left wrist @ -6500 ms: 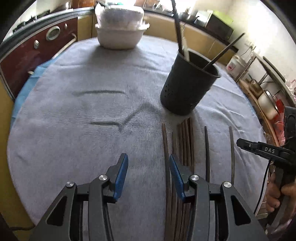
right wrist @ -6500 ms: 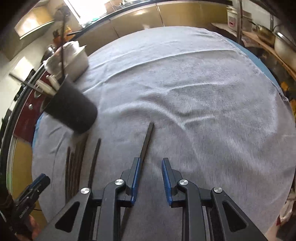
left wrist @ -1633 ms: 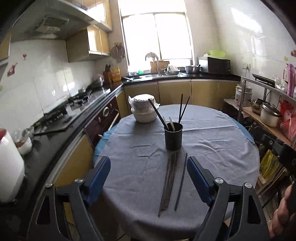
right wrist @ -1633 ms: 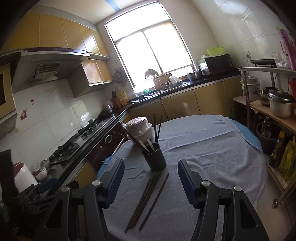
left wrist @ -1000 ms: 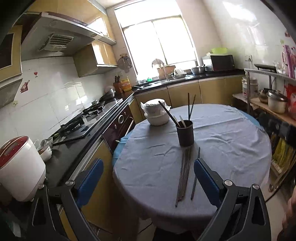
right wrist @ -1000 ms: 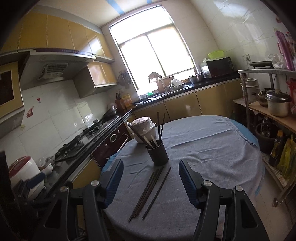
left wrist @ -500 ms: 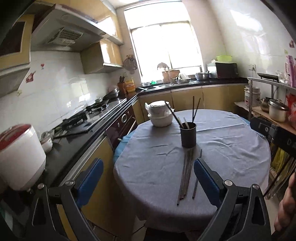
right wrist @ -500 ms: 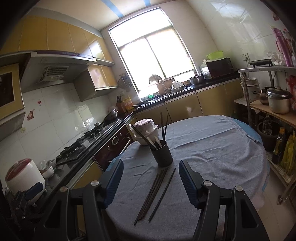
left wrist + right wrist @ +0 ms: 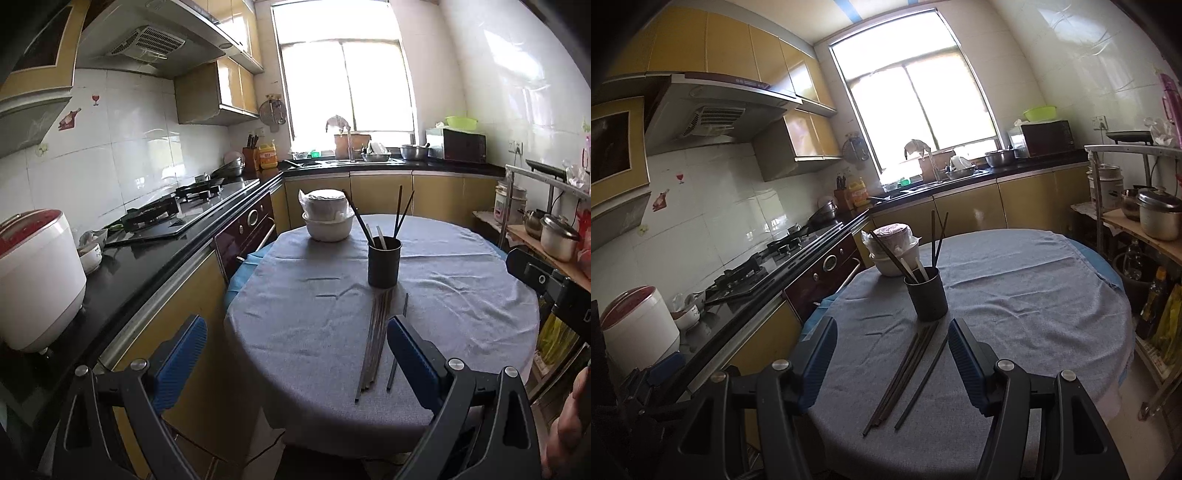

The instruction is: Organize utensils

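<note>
A dark utensil holder [image 9: 384,263] [image 9: 926,294] stands on the round table with a grey cloth [image 9: 314,314] [image 9: 1015,306]; a few chopsticks and white utensils stick out of it. A bundle of dark chopsticks [image 9: 373,338] [image 9: 903,365] lies on the cloth in front of it, with one single chopstick [image 9: 397,341] [image 9: 921,382] to the right. My left gripper [image 9: 291,358] is wide open and empty, held well back from the table. My right gripper [image 9: 892,358] is also wide open, empty and off the table.
Stacked white bowls [image 9: 327,218] [image 9: 892,251] sit at the table's far side. A black counter with a stove [image 9: 177,210] and a rice cooker [image 9: 37,277] runs along the left. A shelf with pots [image 9: 1156,218] stands at the right.
Both grippers have pulled back and risen away from the table, then almost held still over the last half second. Both stay wide open. The chopsticks and holder have not moved.
</note>
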A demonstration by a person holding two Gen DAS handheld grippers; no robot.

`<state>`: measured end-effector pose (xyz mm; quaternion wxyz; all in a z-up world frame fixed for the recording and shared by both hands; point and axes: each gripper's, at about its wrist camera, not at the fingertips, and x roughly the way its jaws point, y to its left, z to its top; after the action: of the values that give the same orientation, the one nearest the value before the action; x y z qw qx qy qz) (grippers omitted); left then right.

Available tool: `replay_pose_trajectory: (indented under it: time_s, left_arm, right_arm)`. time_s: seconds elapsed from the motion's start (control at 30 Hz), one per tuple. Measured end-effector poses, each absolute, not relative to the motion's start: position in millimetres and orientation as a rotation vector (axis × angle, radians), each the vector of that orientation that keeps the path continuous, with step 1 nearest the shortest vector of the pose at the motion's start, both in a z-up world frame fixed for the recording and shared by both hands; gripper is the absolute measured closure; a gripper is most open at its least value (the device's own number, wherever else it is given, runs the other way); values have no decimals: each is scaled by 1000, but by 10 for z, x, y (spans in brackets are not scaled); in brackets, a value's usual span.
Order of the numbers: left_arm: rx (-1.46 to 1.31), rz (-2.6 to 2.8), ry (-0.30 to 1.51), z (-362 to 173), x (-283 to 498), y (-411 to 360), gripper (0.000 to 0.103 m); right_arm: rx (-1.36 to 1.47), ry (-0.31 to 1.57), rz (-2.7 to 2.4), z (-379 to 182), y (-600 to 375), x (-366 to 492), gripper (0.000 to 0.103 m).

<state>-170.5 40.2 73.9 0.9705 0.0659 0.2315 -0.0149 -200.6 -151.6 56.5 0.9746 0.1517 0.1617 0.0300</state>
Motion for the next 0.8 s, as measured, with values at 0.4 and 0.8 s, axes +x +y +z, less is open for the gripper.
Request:
replay_pose_trajectory:
  time_s: [0.4,0.8]
  left_arm:
    - [115,-6,448,750,-1727,528,5]
    - [117,5,453,735,-1712,578,5]
  right_arm:
    - [270,320,72,586,-1361,-2009,37]
    - [268,328,72,569,-1348,-1995,36]
